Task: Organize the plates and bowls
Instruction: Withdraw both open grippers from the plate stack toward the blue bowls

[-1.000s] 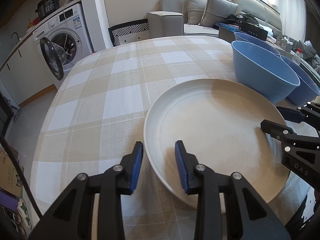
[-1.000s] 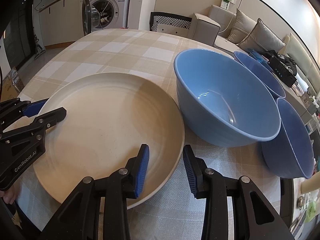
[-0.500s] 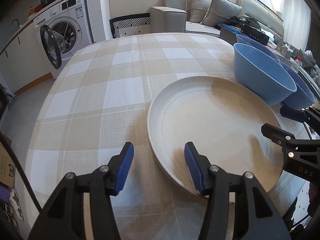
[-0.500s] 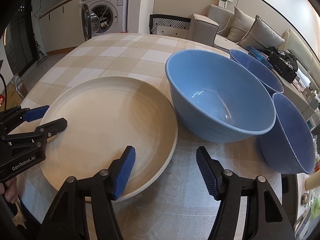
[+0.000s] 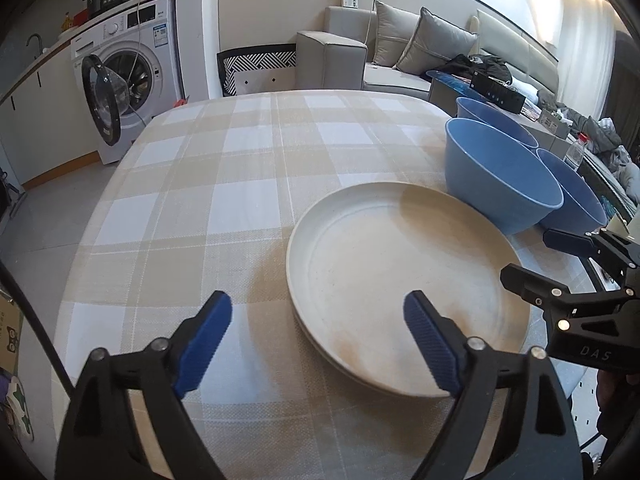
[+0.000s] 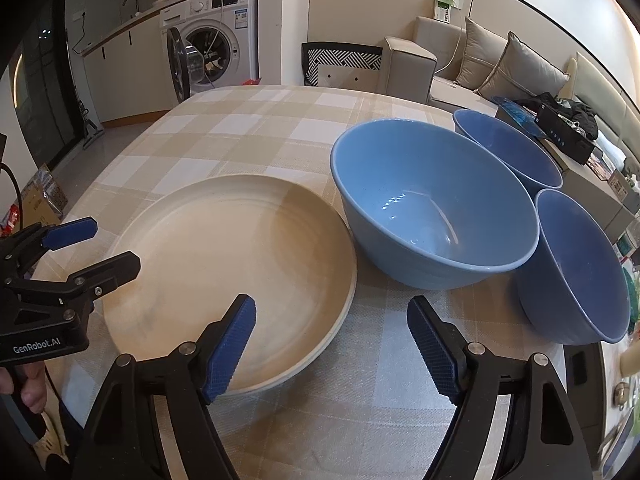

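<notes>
A wide cream plate [image 5: 400, 276] [image 6: 228, 256] lies flat on the checked tablecloth [image 5: 240, 184]; a second rim shows just under it. My left gripper [image 5: 318, 320] [image 6: 100, 246] hovers over the plate's left rim, its jaws opening wide. The rim lies between the blue pads [image 5: 204, 336] but they do not touch it. My right gripper [image 6: 332, 320] [image 5: 536, 256] hangs over the plate's right rim. Its jaws are opening too, with the pads off the plate. A large blue bowl [image 6: 432, 200] [image 5: 500, 176] stands upright just right of the plate.
Two smaller blue bowls [image 6: 508, 148] [image 6: 576, 264] crowd behind and right of the large one, the nearer tilted against it. A hand [image 6: 28, 388] holds the left gripper's handle. Beyond the table stand a washing machine [image 5: 128, 72] with its door open, a chair and a sofa [image 5: 400, 48].
Both pairs of jaws have gone from narrow, straddling the plate's rim, to wide apart. Both grippers have drawn back and up a little. The plate and bowls have stayed put.
</notes>
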